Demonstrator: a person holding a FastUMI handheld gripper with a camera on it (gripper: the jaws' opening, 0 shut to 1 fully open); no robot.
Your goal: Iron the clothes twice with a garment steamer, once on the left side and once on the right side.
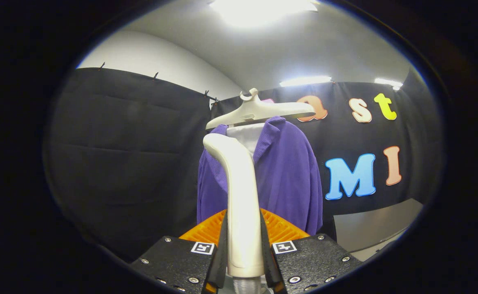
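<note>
Steamer [239, 192] stands upright, clamped at its handle between both fingers of the claw [244, 253], head raised toward the purple cardigan [288, 179] hanging just beyond on a hanger [263, 110], ready for a pass.

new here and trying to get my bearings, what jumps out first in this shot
The white garment steamer stands upright, clamped between the gripper fingers, its head curving toward the clothes. Just beyond it hangs a purple cardigan over a white shirt on a white hanger, in front of the black cloth wall.
</note>
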